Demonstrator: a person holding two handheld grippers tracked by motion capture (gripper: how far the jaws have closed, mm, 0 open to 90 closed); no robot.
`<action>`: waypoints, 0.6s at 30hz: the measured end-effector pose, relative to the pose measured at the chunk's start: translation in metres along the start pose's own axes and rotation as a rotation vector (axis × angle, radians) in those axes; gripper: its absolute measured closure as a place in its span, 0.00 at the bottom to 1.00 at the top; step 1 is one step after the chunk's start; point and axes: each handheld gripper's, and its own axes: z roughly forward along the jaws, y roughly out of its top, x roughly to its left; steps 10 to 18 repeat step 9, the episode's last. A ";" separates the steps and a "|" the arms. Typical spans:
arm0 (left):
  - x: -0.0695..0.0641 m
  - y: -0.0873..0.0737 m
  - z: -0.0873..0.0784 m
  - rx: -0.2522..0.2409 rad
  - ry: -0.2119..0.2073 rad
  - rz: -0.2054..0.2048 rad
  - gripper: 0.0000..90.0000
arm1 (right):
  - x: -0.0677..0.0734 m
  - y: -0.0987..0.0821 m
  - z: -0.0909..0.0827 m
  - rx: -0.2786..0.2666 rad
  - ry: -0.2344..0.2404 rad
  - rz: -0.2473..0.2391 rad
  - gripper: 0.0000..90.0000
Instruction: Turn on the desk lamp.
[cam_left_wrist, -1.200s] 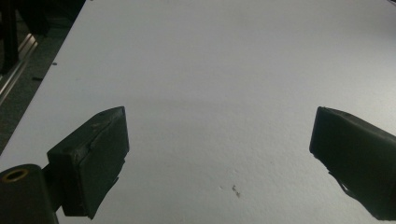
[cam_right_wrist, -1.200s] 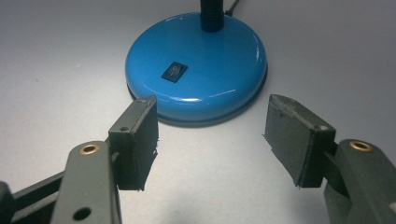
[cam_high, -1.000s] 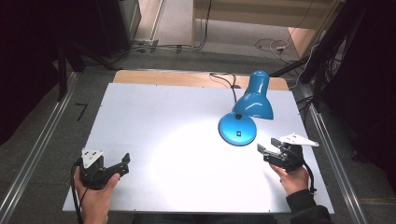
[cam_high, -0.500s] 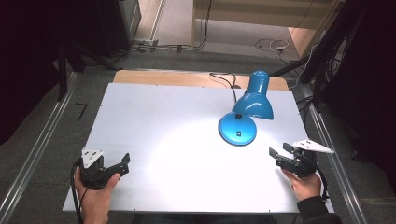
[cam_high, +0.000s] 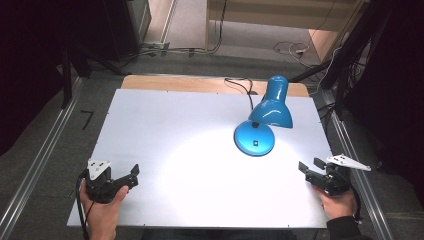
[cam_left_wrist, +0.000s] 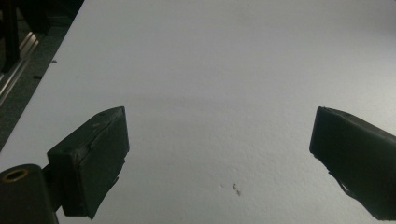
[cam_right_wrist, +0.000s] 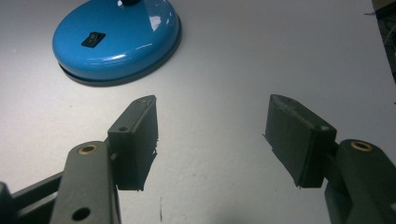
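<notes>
High view: a glossy blue metal desk lamp (cam_high: 262, 120) is seen lit on the white table (cam_high: 165, 125), right of centre, beyond the right gripper (cam_high: 311, 166). Its shade is aimed down toward the near-left; its long axis leans far-right. Both the right and left gripper (cam_high: 131, 172) are held empty, jaws apart. The base switch (cam_right_wrist: 93, 38) is best approached slowly from above.

right gripper (cam_high: 311, 168) pulled back from the lamp base (cam_high: 254, 138), now near the table's (cam_high: 165, 125) right edge, jaws apart, empty.
</notes>
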 end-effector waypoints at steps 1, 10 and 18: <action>0.000 0.000 0.000 0.000 0.000 0.000 0.06 | -0.003 -0.002 -0.002 -0.006 0.000 0.013 0.36; 0.003 -0.002 0.001 0.017 0.007 -0.002 0.06 | -0.013 -0.010 -0.007 -0.029 -0.033 0.051 0.34; 0.003 -0.002 0.001 0.017 0.007 -0.002 0.06 | -0.013 -0.010 -0.007 -0.029 -0.033 0.051 0.34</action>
